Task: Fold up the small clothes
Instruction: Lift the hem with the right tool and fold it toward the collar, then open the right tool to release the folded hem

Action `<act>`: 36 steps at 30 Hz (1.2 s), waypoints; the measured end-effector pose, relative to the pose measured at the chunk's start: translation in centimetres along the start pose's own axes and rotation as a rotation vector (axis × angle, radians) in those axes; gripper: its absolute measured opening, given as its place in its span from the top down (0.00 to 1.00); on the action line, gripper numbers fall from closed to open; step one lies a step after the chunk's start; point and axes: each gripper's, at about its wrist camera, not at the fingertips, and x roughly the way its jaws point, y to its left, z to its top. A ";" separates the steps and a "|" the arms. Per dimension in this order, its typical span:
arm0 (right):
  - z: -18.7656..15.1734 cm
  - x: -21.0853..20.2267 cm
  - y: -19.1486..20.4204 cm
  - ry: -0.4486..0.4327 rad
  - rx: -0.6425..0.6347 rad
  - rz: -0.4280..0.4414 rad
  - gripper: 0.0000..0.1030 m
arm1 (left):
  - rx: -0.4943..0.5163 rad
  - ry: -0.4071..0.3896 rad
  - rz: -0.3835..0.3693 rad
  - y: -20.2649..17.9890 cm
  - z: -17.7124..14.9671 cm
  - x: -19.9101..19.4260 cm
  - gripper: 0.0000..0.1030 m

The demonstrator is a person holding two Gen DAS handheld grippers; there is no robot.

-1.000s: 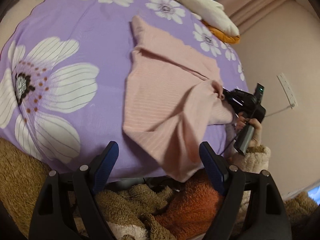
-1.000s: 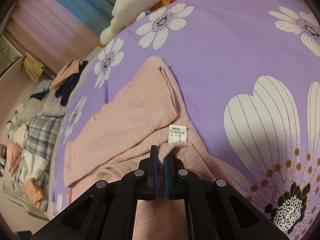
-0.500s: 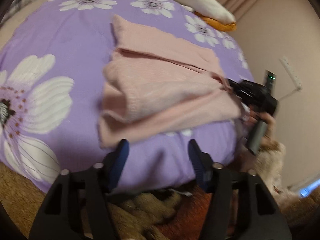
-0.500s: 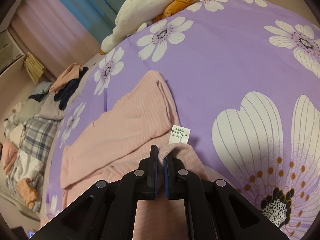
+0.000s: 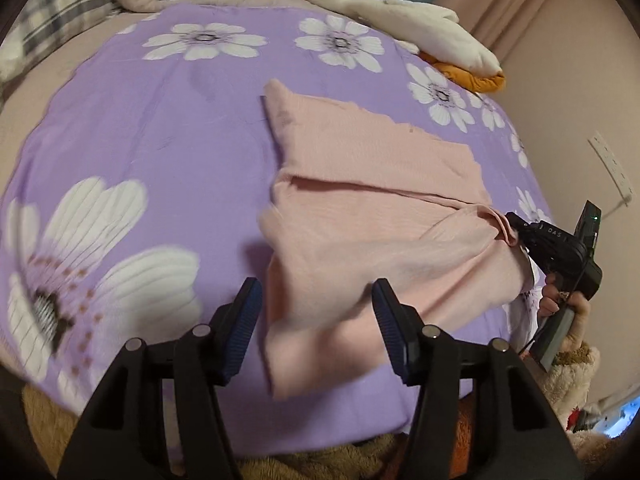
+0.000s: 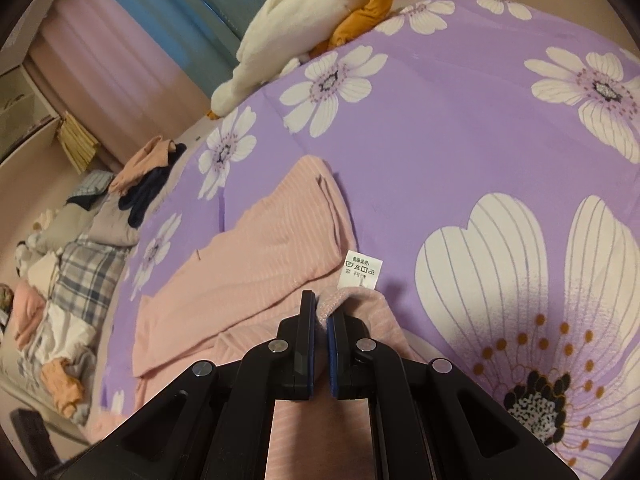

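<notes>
Left wrist view: the pink garment (image 5: 360,208) lies on the purple flowered bedspread (image 5: 160,140), toward the bedspread's right edge, partly folded, with one layer creased across its middle. Its near flap reaches toward the near edge of the bedspread and lies between the fingers of the left gripper (image 5: 316,320). The jaws of the left gripper have just been closing; they stand apart, and the blue pads (image 5: 240,328) do not press on the cloth. At the right edge of the bedspread the right gripper (image 5: 516,226) pinches a bunched corner of the garment. A hand (image 5: 568,312) in a fleece sleeve holds that gripper's handle.

Right wrist view: the right gripper (image 6: 320,312) is clamped on a gathered fold of the pink garment (image 6: 260,264), with its two fingers nearly meeting around the cloth. A white care label (image 6: 362,270) stands up from the garment just beyond the fingertips. The rest of the garment extends away from the gripper across the bedspread (image 6: 460,140).

A white and orange plush toy (image 6: 304,16) lies at the far edge of the bedspread. A pile of mixed clothes (image 6: 80,260) lies beyond the bedspread's left edge in this view.
</notes>
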 end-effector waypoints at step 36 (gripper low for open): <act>2.9 3.0 1.3 0.246 -0.315 -0.118 0.56 | -0.219 0.071 -0.163 4.1 4.5 5.5 0.88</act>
